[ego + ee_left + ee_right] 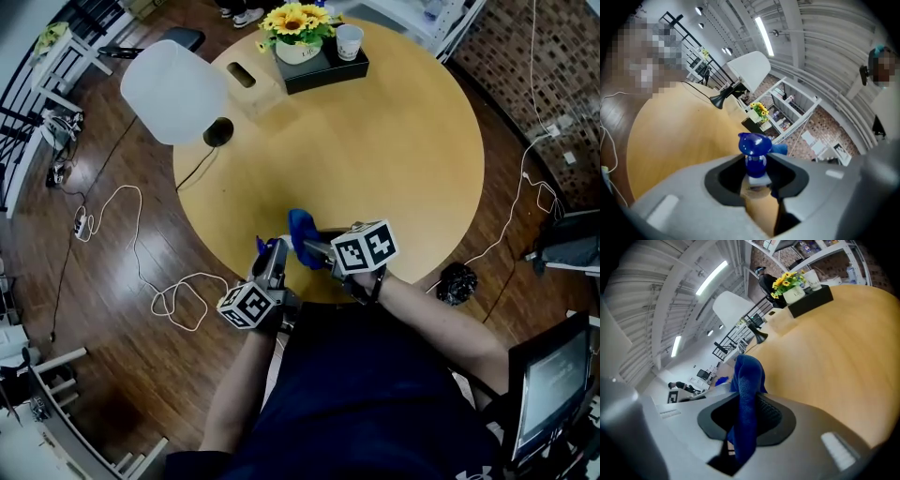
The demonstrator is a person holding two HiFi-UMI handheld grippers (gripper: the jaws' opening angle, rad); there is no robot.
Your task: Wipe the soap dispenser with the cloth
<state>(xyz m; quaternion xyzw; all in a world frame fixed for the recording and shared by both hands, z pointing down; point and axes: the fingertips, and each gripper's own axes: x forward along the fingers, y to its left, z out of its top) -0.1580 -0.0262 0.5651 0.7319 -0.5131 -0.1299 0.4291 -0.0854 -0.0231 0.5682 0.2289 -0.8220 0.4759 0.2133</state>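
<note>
My left gripper (757, 177) clamps soap dispenser (754, 152) at table (394, 159) near edge; my right gripper (746, 423) pinches cloth (748, 380). Hold it steady, press cloth flat.

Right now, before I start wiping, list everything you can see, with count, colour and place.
table: one, round, light wood, in the middle of the floor
soap dispenser: one, blue pump top, at the table's near edge
cloth: one, blue, beside the dispenser
lamp: one, white shade, black base, table's far left edge
sunflowers: one bunch, yellow, white pot, on the tray
tray: one, black, table's far side
cup: one, white, on the tray
box: one, tan, left of the tray
cables: white, looped on the dark wood floor, left
left tool: one, grey, shut on the dispenser's neck
right tool: one, grey, shut on the cloth
</note>
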